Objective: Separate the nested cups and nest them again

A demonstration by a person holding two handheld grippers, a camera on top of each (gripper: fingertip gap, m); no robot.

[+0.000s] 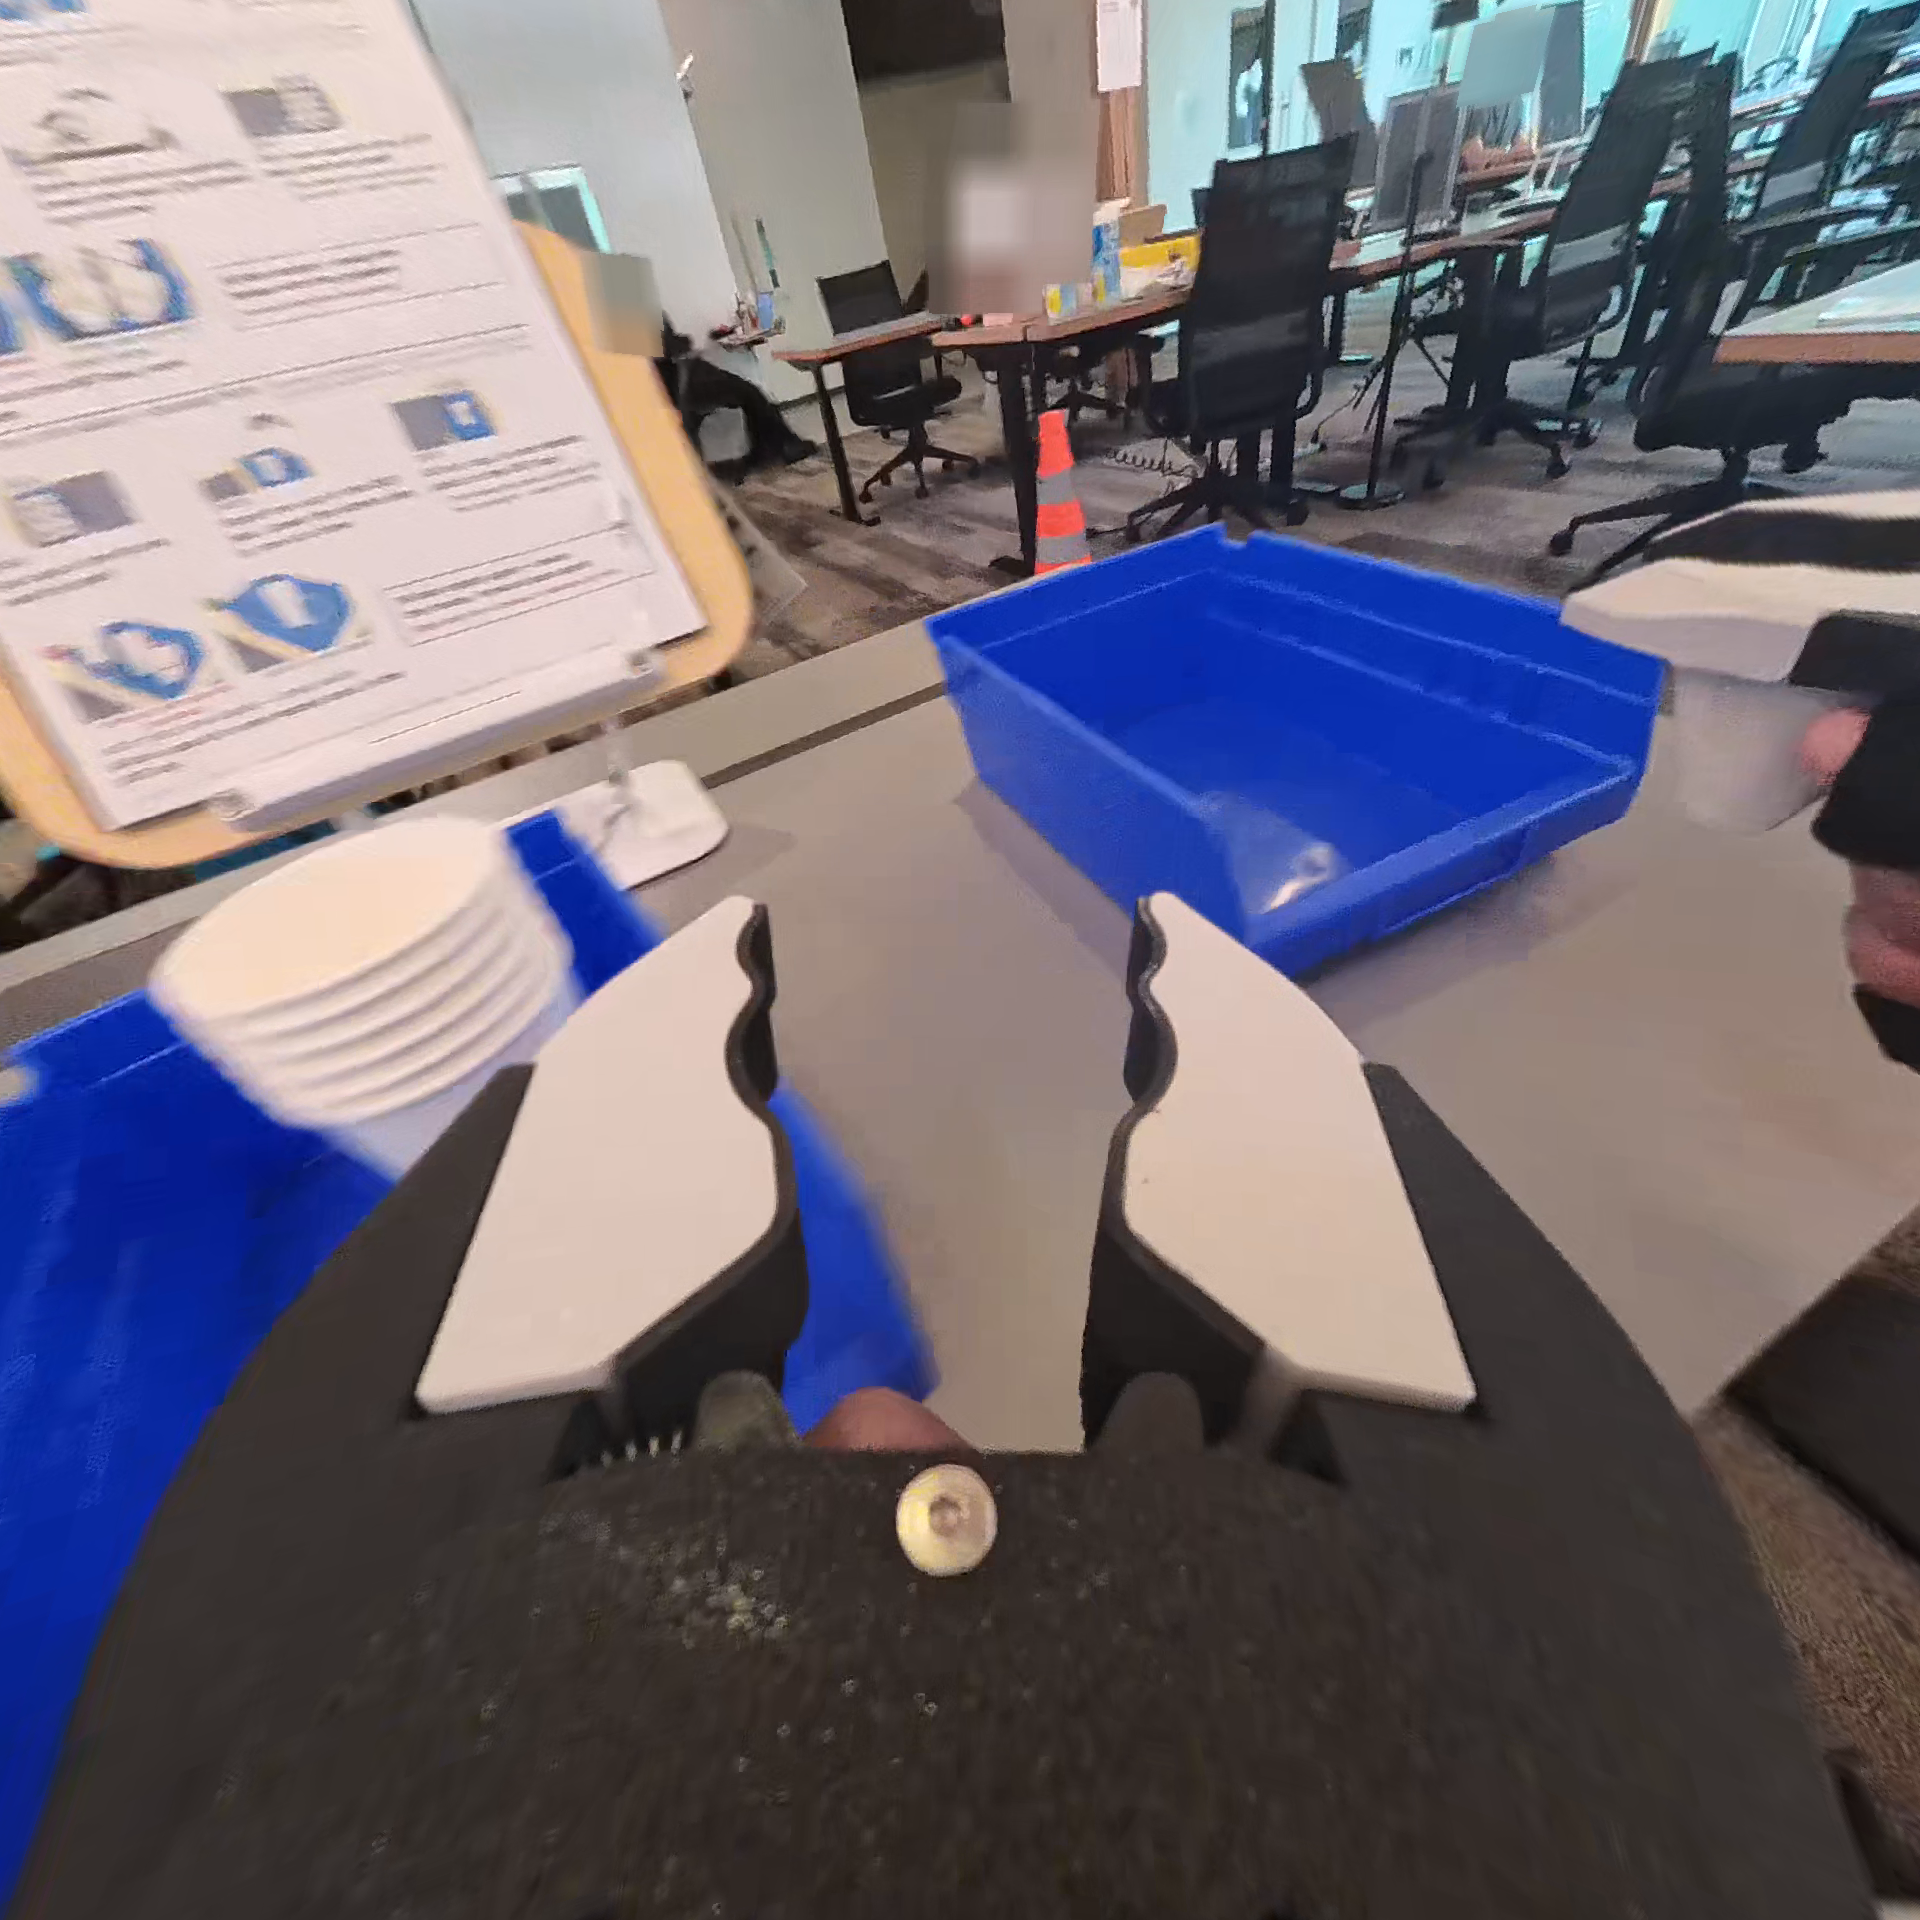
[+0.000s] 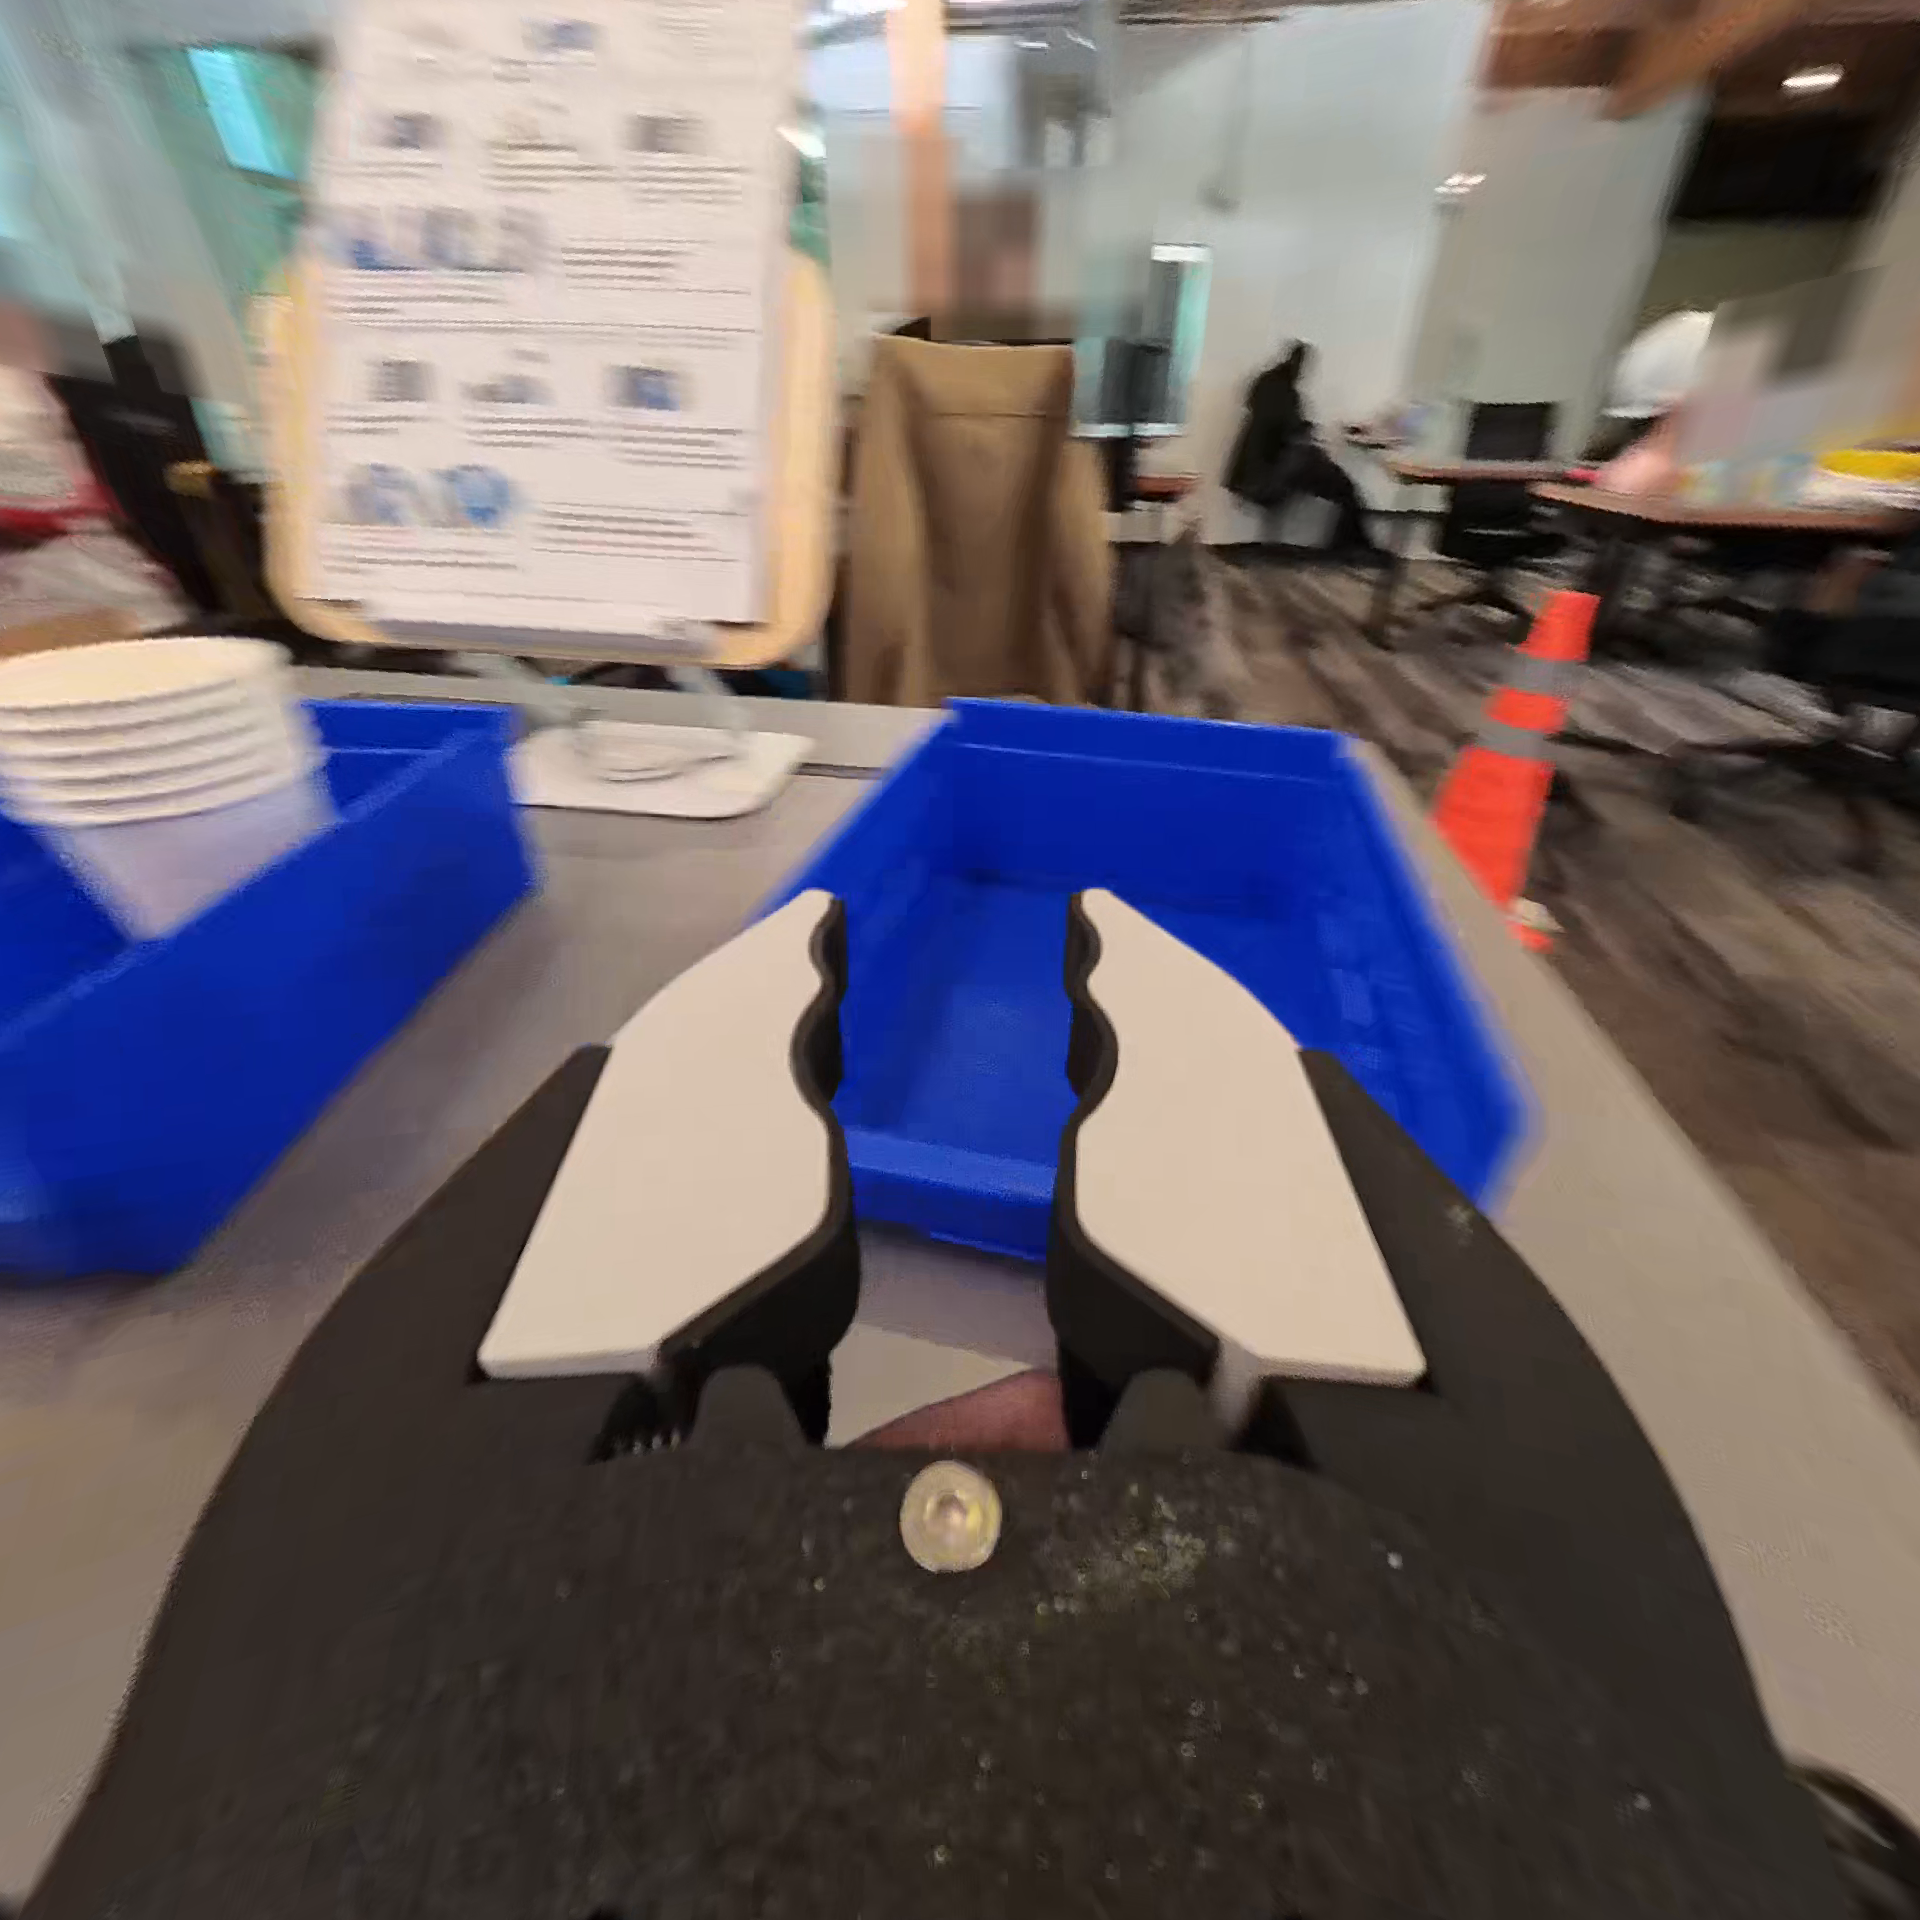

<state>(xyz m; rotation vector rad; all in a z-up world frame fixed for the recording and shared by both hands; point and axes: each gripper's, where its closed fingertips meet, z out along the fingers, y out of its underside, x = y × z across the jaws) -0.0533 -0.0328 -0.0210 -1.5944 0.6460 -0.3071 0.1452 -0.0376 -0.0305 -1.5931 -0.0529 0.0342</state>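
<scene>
The cups (image 1: 358, 982) are a nested white stack, leaning in the left bin (image 1: 156, 1247). In the left wrist view their rims tilt up and to the left, and the stack rises above the bin's wall. The right wrist view shows the same cups (image 2: 145, 727) at the far left, in the left bin (image 2: 260, 987), blurred by motion.

The left gripper (image 1: 951, 914) is spread wide, nothing between its fingers, and hangs over bare grey desk (image 1: 935, 1039) just right of the cups. The right gripper (image 2: 956, 904) is parted with a narrower gap and holds nothing; it is aimed at the right bin (image 2: 1403, 935), over that bin's near wall. In the left wrist view, part of the right gripper (image 1: 1745, 675) shows at the right edge, beside the right bin (image 1: 1039, 748), with a gloved hand (image 1: 1870, 790) on it; its state cannot be told from there.

The two blue bins sit apart on the desk, with a strip of grey top between them. The right bin looks bare inside but for a shine on its floor. Behind them, a wooden stand (image 1: 665, 436) holds a printed sheet (image 1: 291, 416). On the floor beyond the desk is an orange cone (image 1: 1058, 499), with office chairs (image 1: 1257, 332) and tables farther off.
</scene>
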